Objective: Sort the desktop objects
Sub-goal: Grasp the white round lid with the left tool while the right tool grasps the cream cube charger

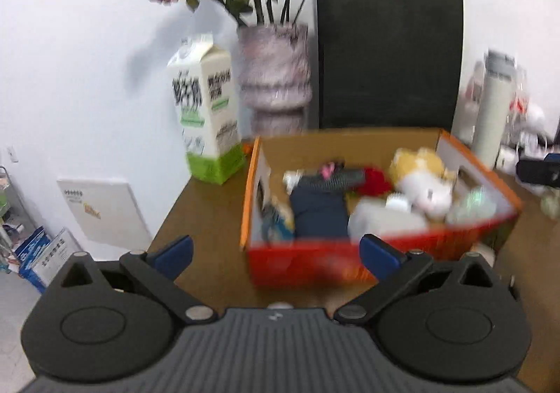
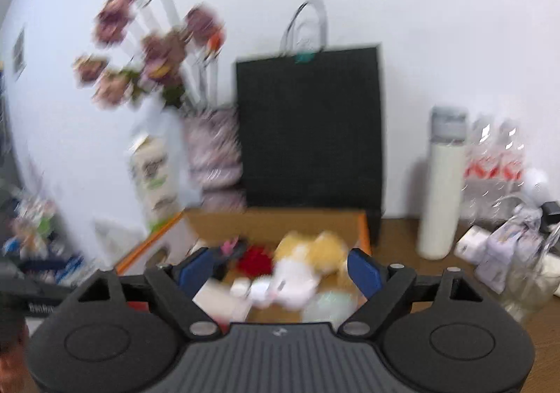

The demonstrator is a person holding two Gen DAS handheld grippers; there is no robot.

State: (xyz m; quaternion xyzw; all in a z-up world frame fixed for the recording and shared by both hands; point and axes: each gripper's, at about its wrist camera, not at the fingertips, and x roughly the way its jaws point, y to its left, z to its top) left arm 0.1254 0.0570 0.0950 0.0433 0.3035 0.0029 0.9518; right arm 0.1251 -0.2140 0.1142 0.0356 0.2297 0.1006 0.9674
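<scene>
An orange cardboard box (image 1: 315, 261) stands on the brown desk (image 1: 206, 218). It holds a yellow and white plush toy (image 1: 425, 179), a dark blue pouch (image 1: 320, 214), a red item (image 1: 376, 181) and other small things. My left gripper (image 1: 276, 254) is open and empty, in front of the box's near wall. My right gripper (image 2: 278, 270) is open and empty, above the box (image 2: 364, 228), with the plush toy (image 2: 304, 263) between its fingers in view. Both views are blurred.
A milk carton (image 1: 206, 112), a vase of dried flowers (image 1: 274, 77) and a black paper bag (image 1: 388, 60) stand behind the box. A white bottle (image 2: 442, 183), plastic packets (image 2: 497, 161) and small clutter (image 2: 504, 253) sit at the right.
</scene>
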